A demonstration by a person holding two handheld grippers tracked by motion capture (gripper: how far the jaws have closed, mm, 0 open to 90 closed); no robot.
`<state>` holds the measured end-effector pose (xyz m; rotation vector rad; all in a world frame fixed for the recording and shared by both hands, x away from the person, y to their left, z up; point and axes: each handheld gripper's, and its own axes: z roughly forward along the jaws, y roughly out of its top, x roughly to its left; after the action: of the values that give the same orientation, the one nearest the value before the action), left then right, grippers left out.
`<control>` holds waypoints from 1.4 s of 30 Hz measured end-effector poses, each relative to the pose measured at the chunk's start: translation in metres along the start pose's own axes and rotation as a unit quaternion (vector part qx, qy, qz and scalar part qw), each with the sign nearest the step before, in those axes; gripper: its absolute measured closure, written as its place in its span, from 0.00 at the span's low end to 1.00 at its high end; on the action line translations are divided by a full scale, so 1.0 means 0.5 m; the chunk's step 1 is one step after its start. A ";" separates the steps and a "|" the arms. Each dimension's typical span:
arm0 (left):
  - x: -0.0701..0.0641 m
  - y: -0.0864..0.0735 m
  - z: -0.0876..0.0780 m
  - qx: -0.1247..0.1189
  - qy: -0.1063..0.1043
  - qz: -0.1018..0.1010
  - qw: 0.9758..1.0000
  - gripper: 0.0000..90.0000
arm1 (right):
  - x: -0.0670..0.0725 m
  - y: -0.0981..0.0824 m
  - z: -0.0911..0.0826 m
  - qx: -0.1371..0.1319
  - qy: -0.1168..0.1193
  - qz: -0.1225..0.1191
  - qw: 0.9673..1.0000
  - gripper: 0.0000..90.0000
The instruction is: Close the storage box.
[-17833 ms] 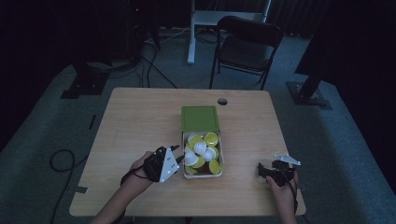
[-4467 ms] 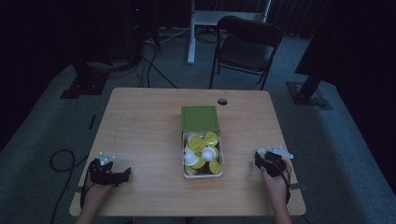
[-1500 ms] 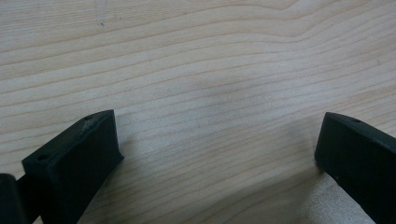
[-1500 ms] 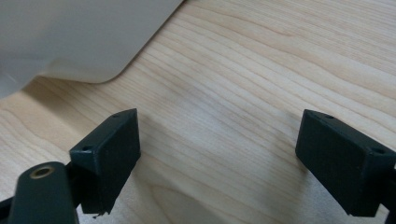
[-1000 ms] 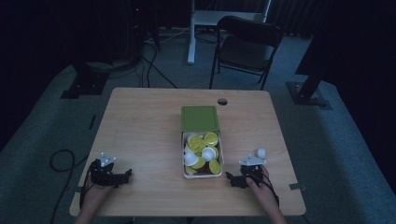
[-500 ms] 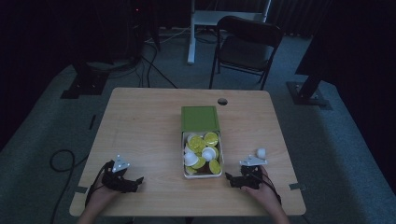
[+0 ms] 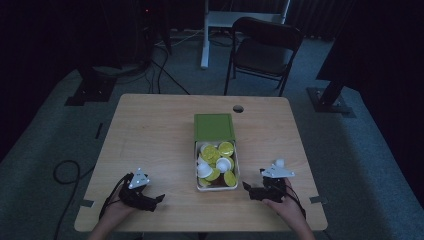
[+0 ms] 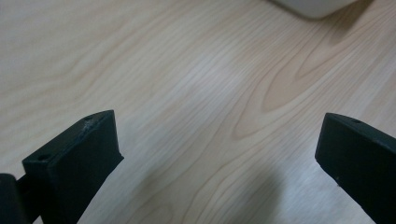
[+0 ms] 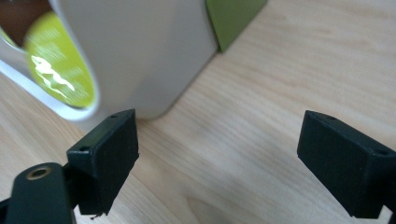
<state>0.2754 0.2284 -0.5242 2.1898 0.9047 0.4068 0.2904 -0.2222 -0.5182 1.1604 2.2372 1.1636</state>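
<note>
The white box [image 7: 216, 165] of yellow-green and white capsules sits in the middle of the bench [image 7: 150, 140], toward your edge, with its green lid [image 7: 214, 126] lying flat just behind it, touching its far end. The capsules [image 7: 216, 161] are heaped inside, some showing their yellow-green foil tops, a few showing white.

Your right gripper [image 7: 254, 190] rests low on the bench just to the right of the box's near corner, pointing at it. In the right gripper view its jaws are spread wide with nothing between them; the left jaw stands right at the box's white wall [image 9: 140, 51], and whether it touches I cannot tell. A yellow-green capsule top [image 9: 58, 67] shows over the rim there, and a corner of the green lid [image 9: 233, 18] shows beyond the box.

Your left gripper [image 7: 152, 200] is near the bench's front left corner, well apart from the box, pointing toward it. In the left gripper view its jaws are also spread wide and empty over bare wood, with only a white corner of the box [image 8: 317, 5] at the top edge.

A small white object [image 7: 279, 163] lies on the bench just beyond your right hand [image 7: 285, 202].
</note>
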 end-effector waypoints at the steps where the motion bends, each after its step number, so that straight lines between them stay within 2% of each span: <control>1: -0.005 0.009 -0.003 -0.006 -0.005 0.002 1.000 0.00 | 0.000 0.003 -0.004 -0.005 0.003 0.000 1.000 0.13; 7: -0.031 0.045 -0.005 -0.028 -0.031 0.014 0.999 0.00 | 0.005 0.020 -0.016 -0.022 0.022 -0.002 1.000 0.13; 12: -0.051 0.070 -0.002 -0.031 -0.039 0.032 0.998 0.00 | 0.015 0.029 -0.017 -0.028 0.038 -0.011 0.999 0.13; 21: -0.072 0.104 0.002 -0.051 -0.044 0.046 0.997 0.00 | 0.028 0.041 -0.015 -0.043 0.059 -0.010 0.997 0.13; 27: -0.086 0.119 0.003 -0.087 -0.049 0.053 0.994 0.00 | 0.027 0.045 -0.011 -0.048 0.066 -0.008 0.997 0.13; 32: -0.095 0.138 0.005 -0.109 -0.054 0.060 0.991 0.00 | 0.024 0.043 -0.010 -0.050 0.061 -0.004 0.997 0.13; 38: -0.104 0.151 0.021 -0.111 -0.066 0.071 0.989 0.00 | 0.021 0.043 -0.010 -0.053 0.067 -0.001 0.996 0.13; 40: -0.106 0.153 0.029 -0.117 -0.070 0.076 0.988 0.00 | 0.020 0.042 -0.008 -0.052 0.069 0.001 0.996 0.13; 42: -0.106 0.155 0.037 -0.117 -0.068 0.081 0.988 0.00 | 0.020 0.040 -0.006 -0.051 0.070 0.001 0.996 0.13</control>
<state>0.2850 0.1431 -0.4819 2.0515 0.5769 0.4124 0.2929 -0.2094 -0.4999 1.0721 2.2482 1.3809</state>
